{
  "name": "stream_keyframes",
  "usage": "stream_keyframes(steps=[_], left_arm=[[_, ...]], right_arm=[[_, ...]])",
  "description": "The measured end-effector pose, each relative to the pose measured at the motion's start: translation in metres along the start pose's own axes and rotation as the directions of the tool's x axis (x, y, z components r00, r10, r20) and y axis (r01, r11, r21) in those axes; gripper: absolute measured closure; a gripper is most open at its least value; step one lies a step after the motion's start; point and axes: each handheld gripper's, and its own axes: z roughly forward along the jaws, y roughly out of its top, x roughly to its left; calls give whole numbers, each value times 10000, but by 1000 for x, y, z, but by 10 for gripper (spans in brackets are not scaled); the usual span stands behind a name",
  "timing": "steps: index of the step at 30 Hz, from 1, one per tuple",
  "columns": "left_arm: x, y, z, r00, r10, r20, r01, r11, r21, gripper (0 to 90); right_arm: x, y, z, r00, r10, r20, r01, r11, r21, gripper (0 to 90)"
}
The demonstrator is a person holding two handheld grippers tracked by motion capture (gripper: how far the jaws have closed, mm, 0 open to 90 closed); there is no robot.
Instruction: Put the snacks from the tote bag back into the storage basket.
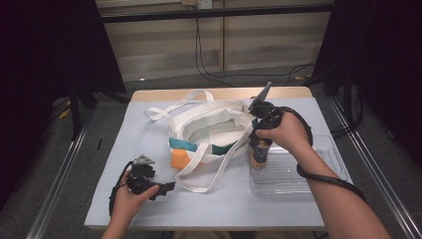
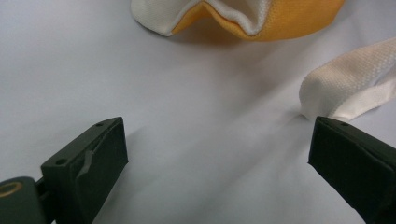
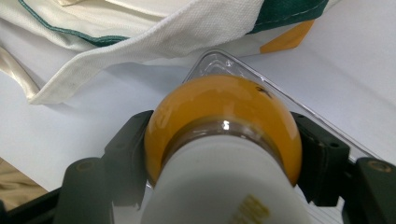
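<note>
Over the clear tray [image 1: 318, 169], right gripper [image 3: 223, 154] jaws pinch a round orange bottle [image 3: 223, 112]; left gripper [image 2: 217, 154] jaws spread.

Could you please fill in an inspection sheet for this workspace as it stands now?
Surface: pale grey table cover, wooden edge at the far side.
Job's things: bottle of orange liquid with a white label, standing at the near-left corner of a clear plastic tray; white canvas tote bag with green and orange patches, mouth open, straps spread on the table.
Clutter: nothing seen.
Grippers: right tool shut on the bottle; left tool open, empty, low over the cover near a strap.
Cables: black cable loops round the right forearm; another trails from the left tool; more on the floor behind.
Surroundings: dark curtains both sides, metal rails, grey floor.
</note>
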Motion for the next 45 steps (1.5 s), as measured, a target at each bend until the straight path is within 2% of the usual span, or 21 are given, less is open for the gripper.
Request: stream_keyframes(steps=[3,7,8,10,11,16,17,20,22,24,32,36,37,38,39,43,45], left_arm=[[1,0,0,10000,81,-21,-81,10000,22,43],[0,0,0,10000,-16,10,16,10000,-56,43],[1,0,0,9999,144,10,-144,9999,63,43],[1,0,0,10000,9,0,-9,10000,-37,43],[2,0,-1,9999,143,44,-144,9999,80,43],[3,0,-1,9999,115,42,-115,9999,43,43],[2,0,0,10000,-15,49,15,10000,-26,43],[1,-1,-1,10000,-25,15,25,10000,-15,43],[2,-1,-2,9999,125,47,-126,9998,156,43],[1,-2,-1,10000,-28,34,28,10000,17,42],[1,-2,-1,10000,-53,-6,53,10000,5,43],[1,-2,-1,10000,96,8,-96,9999,134,43],[0,-2,0,10000,-37,12,37,10000,-10,43],[2,-2,-1,9998,213,19,-213,9996,199,43],[1,-2,-1,10000,69,10,-70,9999,131,43],[1,0,-1,9999,160,-16,-159,9997,165,43],[-1,0,0,10000,-15,-37,15,10000,30,42]], right_arm=[[0,-1,0,10000,42,-29,-42,10000,-38,302],[-1,-2,0,10000,-80,-40,80,9999,-75,301],[-1,-3,0,10000,-13,-67,12,10000,-96,301],[-1,-4,0,9999,-105,-51,105,9999,-121,300],[-1,-4,0,9999,-170,-3,170,9998,-127,299],[1,-6,0,9997,-250,-73,248,9994,-241,293],[1,-7,-1,9996,-286,-22,285,9992,-292,288],[0,-9,-3,9998,-189,-107,185,9992,-352,266],[-2,-10,-5,9998,-188,-119,183,9990,-404,255],[-3,-12,-6,9998,-170,-138,164,9987,-481,240],[-3,-19,-13,9998,-184,-58,180,9977,-656,197],[-7,-24,-17,9996,-174,-212,154,9956,-928,165],[-8,-26,-19,9996,-114,-277,88,9956,-930,162],[-9,-27,-20,9995,-163,-281,134,9948,-1012,155],[-10,-29,-21,9995,-71,-312,40,9951,-986,149],[-14,-35,-24,9992,-2,-396,-42,9938,-1111,146],[-16,-39,-23,9989,-11,-462,-43,9933,-1152,143]])
